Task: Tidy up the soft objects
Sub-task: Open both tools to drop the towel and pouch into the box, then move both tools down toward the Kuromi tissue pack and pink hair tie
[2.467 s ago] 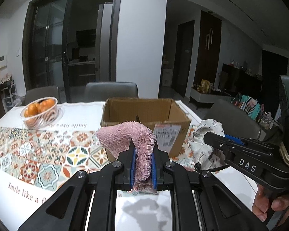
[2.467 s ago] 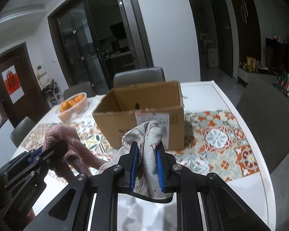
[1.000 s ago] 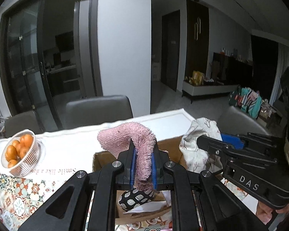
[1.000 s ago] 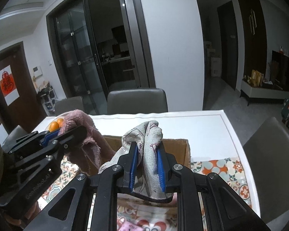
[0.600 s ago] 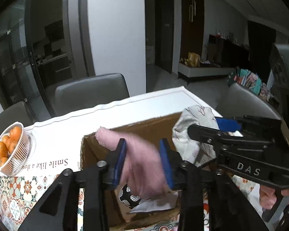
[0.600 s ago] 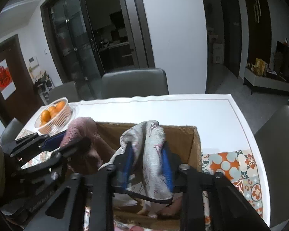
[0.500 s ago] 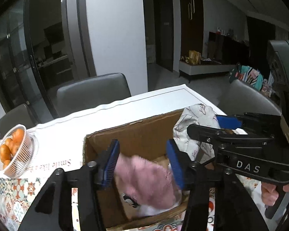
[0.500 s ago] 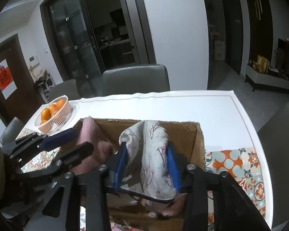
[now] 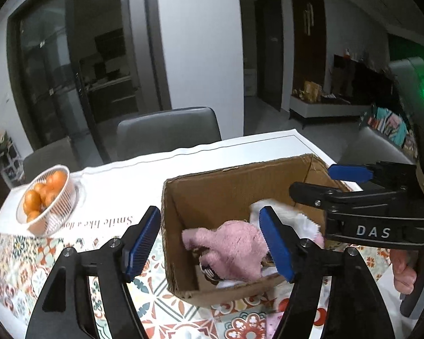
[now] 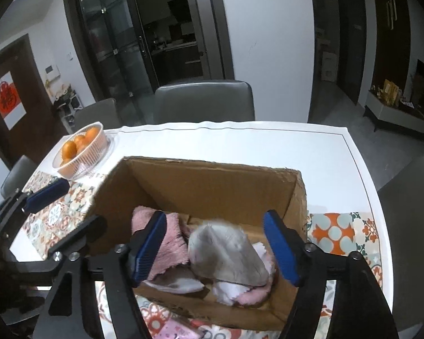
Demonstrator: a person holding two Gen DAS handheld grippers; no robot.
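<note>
An open cardboard box (image 9: 212, 186) (image 10: 200, 180) stands on the table. A pink fluffy cloth (image 9: 234, 251) (image 10: 166, 243) lies inside it, beside a grey patterned cloth (image 10: 226, 257) and other soft pieces. My left gripper (image 9: 209, 243) is open and empty above the box's near left side. My right gripper (image 10: 217, 248) is open and empty above the box; it also shows at the right of the left wrist view (image 9: 330, 183). The left gripper shows at the left of the right wrist view (image 10: 67, 206).
A white basket of oranges (image 9: 46, 197) (image 10: 80, 148) sits on the table's far left. A patterned tile mat (image 9: 22, 257) (image 10: 344, 231) covers the near table. Grey chairs (image 9: 166, 132) (image 10: 203, 101) stand behind the table and one at the right (image 10: 410, 197).
Both grippers rose over the box and opened. The pink cloth and the grey patterned cloth dropped from the jaws into the box.
</note>
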